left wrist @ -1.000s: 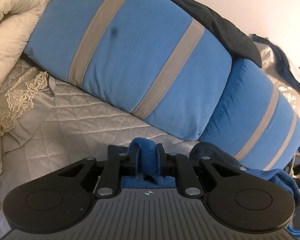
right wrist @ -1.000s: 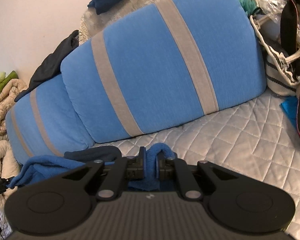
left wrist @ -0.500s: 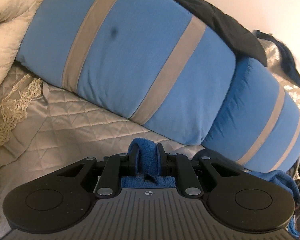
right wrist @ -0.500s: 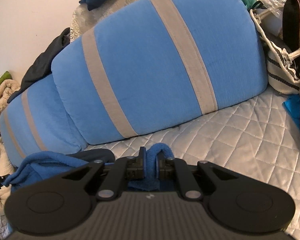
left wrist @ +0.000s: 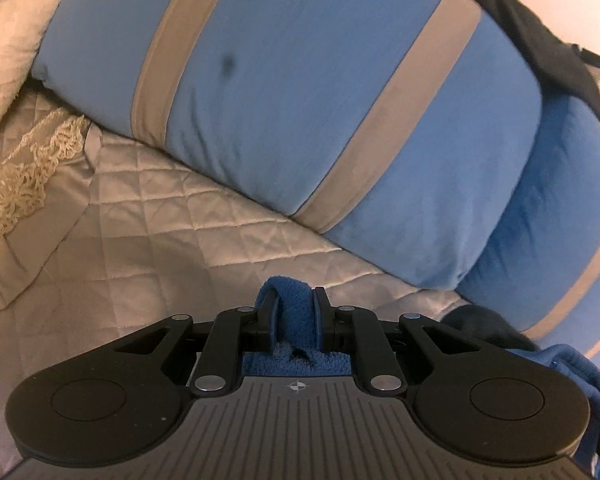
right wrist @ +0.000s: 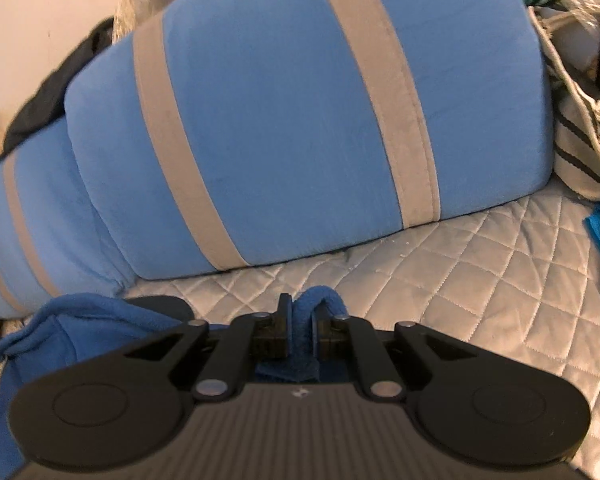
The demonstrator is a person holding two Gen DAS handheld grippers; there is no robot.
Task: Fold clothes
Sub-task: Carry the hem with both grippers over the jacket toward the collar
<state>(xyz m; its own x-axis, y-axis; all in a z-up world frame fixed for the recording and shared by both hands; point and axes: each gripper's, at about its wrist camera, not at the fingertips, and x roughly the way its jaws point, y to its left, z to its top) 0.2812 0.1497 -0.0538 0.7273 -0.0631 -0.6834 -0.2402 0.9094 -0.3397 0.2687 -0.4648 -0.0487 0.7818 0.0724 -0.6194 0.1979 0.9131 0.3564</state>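
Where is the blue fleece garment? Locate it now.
The blue fleece garment is pinched in both the left hand-held gripper and the right hand-held gripper, held over the quilted bedspread before the striped blue pillows.

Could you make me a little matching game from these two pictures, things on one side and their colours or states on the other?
Things:
1. left claw
2. striped pillow
3. quilted cover
4. black garment

States:
A. pale, stitched in diamonds
B. draped over the top of the pillows
C. light blue with grey bands
D. shut on blue fleece

Pairs: 1-D, 2-C, 3-A, 4-B
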